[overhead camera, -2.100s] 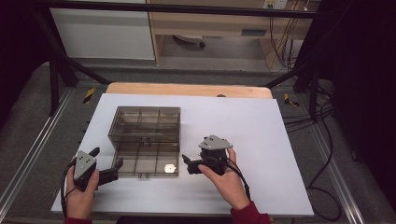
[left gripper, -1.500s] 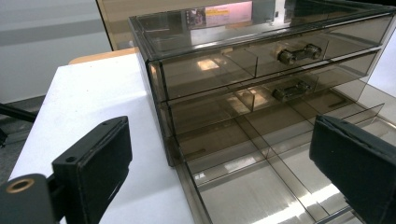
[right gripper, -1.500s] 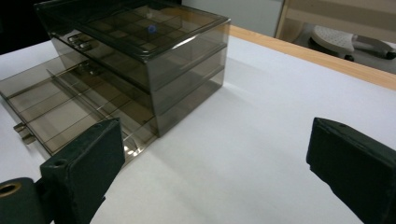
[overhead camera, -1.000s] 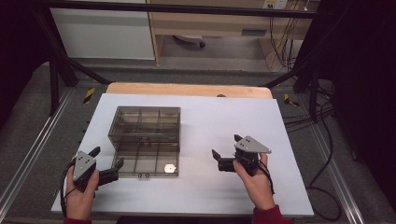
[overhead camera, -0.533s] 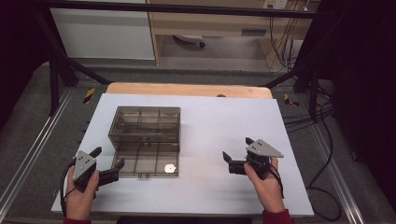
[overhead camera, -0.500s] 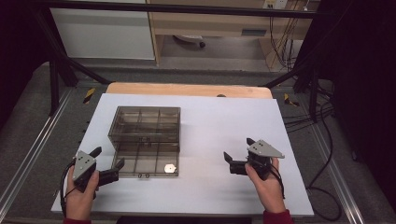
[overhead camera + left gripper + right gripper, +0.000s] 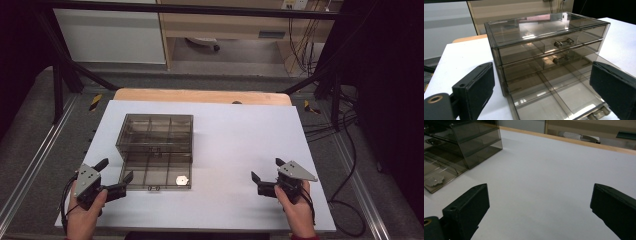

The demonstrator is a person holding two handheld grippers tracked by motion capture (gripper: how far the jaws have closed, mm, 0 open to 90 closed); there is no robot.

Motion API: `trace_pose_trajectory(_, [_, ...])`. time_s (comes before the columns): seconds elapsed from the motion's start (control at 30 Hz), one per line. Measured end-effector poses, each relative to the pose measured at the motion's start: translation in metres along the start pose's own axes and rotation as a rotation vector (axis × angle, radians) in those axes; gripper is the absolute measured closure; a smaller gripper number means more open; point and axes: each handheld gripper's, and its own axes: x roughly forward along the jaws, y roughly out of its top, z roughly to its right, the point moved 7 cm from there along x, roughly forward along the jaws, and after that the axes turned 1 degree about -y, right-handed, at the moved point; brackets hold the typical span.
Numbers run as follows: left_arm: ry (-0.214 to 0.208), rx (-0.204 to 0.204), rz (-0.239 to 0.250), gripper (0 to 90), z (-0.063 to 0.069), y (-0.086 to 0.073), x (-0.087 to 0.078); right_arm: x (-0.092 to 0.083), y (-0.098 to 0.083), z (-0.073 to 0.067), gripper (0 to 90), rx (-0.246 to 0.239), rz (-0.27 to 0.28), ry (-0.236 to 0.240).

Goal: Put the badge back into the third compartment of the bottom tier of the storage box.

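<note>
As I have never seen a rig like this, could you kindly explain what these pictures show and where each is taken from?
A person sits at a white table with a hand-held two-jaw gripper in each hand. The high view looks down from above: left gripper, right gripper. The other two pictures come from cameras riding on each gripper, looking along its black jaws. On the table stands a smoky clear drawer box with its bottom drawer pulled out; a small pale object lies in it. Both grippers are open and hold nothing.

High view: overhead, facing forward-down. Left gripper view: close, low, facing the drawer box. Right gripper view: low, farther right; shares its pulled-out drawer.
</note>
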Motion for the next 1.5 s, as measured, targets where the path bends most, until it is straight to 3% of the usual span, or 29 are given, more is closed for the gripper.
trace_pose_trajectory(0.1, [-0.003, -0.012, -0.015, 5.8, 0.008, 0.0, 0.0, -0.001, -0.007, 0.001, 3.0, 0.007, -0.017, 0.0])
trace_pose_trajectory(0.37, [-0.05, 0.007, -0.057, 7.2, 0.035, -0.01, -0.006, 0.002, -0.019, -0.002, 3.3, 0.022, -0.05, 0.003])
trace_pose_trajectory(0.5, [-0.052, 0.015, -0.092, 15.2, 0.042, -0.02, -0.01, 0.004, -0.019, -0.005, 3.3, 0.014, -0.049, 0.005])
trace_pose_trajectory(0.63, [-0.054, 0.003, -0.116, 31.2, 0.046, -0.027, -0.015, 0.005, -0.02, -0.007, 3.3, 0.007, -0.06, 0.004])
trace_pose_trajectory(0.77, [-0.047, -0.018, -0.141, 54.1, 0.044, -0.033, -0.018, 0.006, -0.019, -0.008, 3.4, 0.005, -0.056, 0.005])
trace_pose_trajectory(0.9, [-0.057, -0.012, -0.164, 76.0, 0.043, -0.038, -0.02, 0.006, -0.019, -0.009, 3.4, 0.005, -0.058, 0.008])
trace_pose_trajectory(1.0, [-0.057, -0.006, -0.191, 84.0, 0.043, -0.042, -0.018, 0.007, -0.019, -0.009, 3.4, 0.005, -0.062, 0.008])
trace_pose_trajectory(1.13, [-0.043, -0.009, -0.218, 89.3, 0.04, -0.045, -0.018, 0.006, -0.018, -0.009, 3.4, 0.014, -0.056, 0.013])
trace_pose_trajectory(1.37, [-0.041, -0.019, -0.281, 90.0, 0.042, -0.052, -0.015, 0.007, -0.019, -0.009, 3.4, 0.011, -0.061, 0.012])
trace_pose_trajectory(1.5, [-0.046, -0.02, -0.288, 90.0, 0.043, -0.053, -0.014, 0.007, -0.019, -0.009, 3.4, 0.01, -0.06, 0.012])
